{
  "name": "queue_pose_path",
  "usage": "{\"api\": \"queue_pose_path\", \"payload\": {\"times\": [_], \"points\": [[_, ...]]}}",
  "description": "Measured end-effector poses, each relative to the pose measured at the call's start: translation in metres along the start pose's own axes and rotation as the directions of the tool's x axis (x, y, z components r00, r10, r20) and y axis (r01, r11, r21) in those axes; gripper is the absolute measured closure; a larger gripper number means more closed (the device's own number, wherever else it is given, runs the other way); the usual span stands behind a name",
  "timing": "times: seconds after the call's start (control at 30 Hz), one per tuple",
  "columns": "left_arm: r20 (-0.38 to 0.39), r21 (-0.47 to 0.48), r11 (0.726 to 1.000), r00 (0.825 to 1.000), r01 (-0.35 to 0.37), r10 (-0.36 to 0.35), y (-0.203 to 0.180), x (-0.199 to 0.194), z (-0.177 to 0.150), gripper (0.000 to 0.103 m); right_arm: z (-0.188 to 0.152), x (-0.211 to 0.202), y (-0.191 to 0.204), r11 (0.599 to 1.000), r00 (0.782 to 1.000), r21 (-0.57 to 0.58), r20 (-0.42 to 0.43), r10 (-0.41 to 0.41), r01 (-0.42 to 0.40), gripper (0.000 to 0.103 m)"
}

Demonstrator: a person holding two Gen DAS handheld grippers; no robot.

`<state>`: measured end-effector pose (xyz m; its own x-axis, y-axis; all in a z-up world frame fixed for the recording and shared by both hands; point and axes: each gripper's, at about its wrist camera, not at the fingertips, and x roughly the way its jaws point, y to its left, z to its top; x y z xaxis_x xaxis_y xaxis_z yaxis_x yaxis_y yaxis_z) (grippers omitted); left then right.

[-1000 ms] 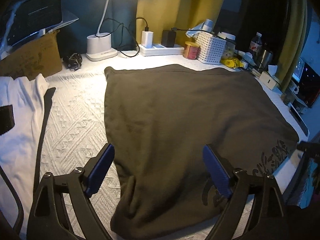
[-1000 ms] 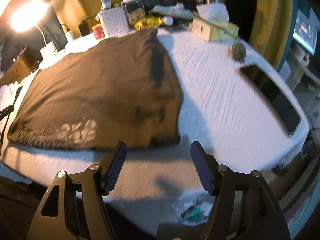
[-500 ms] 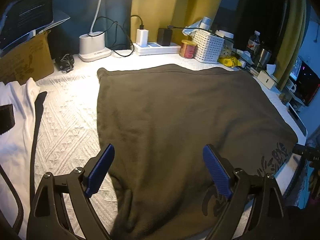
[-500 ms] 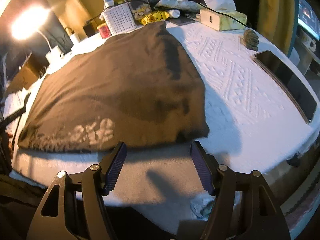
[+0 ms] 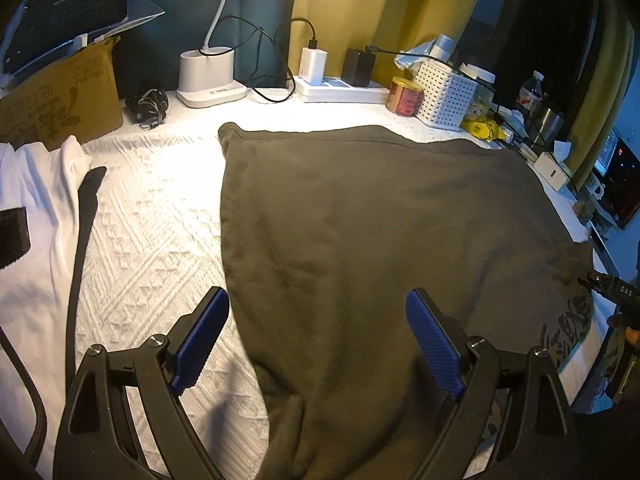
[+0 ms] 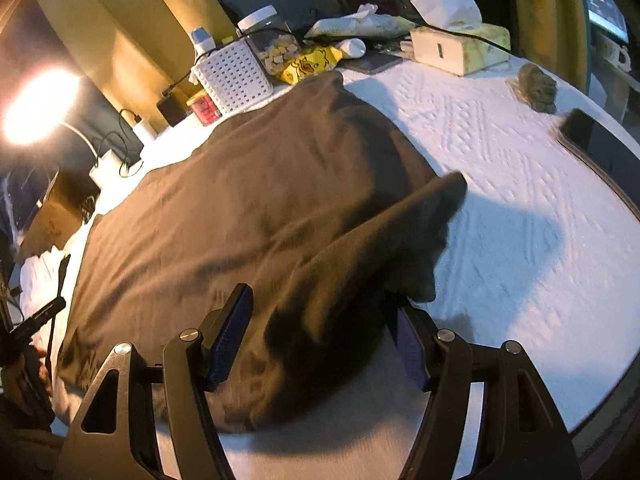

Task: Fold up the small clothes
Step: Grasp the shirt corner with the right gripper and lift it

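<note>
Right gripper (image 6: 320,340) stands wide astride the dark garment's (image 6: 248,208) near corner; closing shallow could pinch one layer, dragging it skewed toward the left gripper (image 5: 316,344), also wide

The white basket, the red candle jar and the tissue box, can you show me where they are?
white basket (image 5: 446,98), left wrist view, on its holed front wall.
red candle jar (image 5: 404,97), left wrist view, on its label side.
tissue box (image 6: 460,50), right wrist view, on its top.

Home desk corner: lamp (image 5: 208,76), power strip (image 5: 344,94), tissue box (image 6: 460,50) (snacks too).
</note>
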<state>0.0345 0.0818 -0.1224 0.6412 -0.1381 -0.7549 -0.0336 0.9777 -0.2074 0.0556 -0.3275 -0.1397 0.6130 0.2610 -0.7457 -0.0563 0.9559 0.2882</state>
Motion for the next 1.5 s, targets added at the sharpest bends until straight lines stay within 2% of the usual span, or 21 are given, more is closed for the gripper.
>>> {"api": "queue_pose_path", "payload": {"times": [0.43,0.63,0.77,0.8,1.07,1.2,1.23,1.27,1.37,1.5], "points": [[-0.029,-0.063,0.997,0.999,-0.034,0.032,0.01,0.011,0.001,0.014,0.041,0.045,0.026,0.994,0.999,-0.098,-0.005,0.039,-0.039,0.033],[-0.034,-0.077,0.996,0.998,-0.051,0.049,0.012,0.011,0.0,0.014,0.05,0.047,0.021,0.999,0.999,-0.01,-0.009,0.036,-0.036,0.033],[-0.039,-0.075,0.995,0.997,-0.062,0.059,0.013,0.013,0.002,0.014,0.047,0.036,0.003,0.993,0.997,0.095,0.046,-0.068,0.064,0.033],[-0.04,-0.073,0.995,0.997,-0.062,0.06,0.013,0.013,0.002,0.014,0.047,0.037,-0.002,0.993,0.997,0.104,0.052,-0.052,0.046,0.033],[-0.035,-0.064,0.996,0.998,-0.061,0.058,0.01,0.016,0.008,0.014,0.068,0.06,0.006,1.0,0.998,0.011,0.058,-0.001,0.0,0.033],[-0.023,-0.067,0.996,0.998,-0.06,0.058,0.011,0.015,0.009,0.014,0.077,0.073,0.019,0.995,1.0,-0.094,0.027,-0.007,0.01,0.033],[-0.021,-0.07,0.996,0.998,-0.056,0.055,0.011,0.016,0.008,0.014,0.079,0.075,0.019,0.994,1.0,-0.108,0.019,0.001,0.001,0.048],[-0.019,-0.071,0.996,0.998,-0.054,0.053,0.011,0.016,0.008,0.014,0.081,0.078,0.018,0.994,1.0,-0.109,0.007,-0.004,0.005,0.078],[-0.005,-0.065,0.997,0.999,-0.045,0.045,0.011,0.014,0.009,0.014,0.083,0.08,0.022,0.99,1.0,-0.137,0.001,0.017,-0.017,0.08],[0.017,-0.054,0.998,0.999,-0.039,0.04,0.011,0.009,0.011,0.014,0.089,0.071,0.042,0.982,0.999,-0.186,0.033,0.041,-0.034,0.081]]}}
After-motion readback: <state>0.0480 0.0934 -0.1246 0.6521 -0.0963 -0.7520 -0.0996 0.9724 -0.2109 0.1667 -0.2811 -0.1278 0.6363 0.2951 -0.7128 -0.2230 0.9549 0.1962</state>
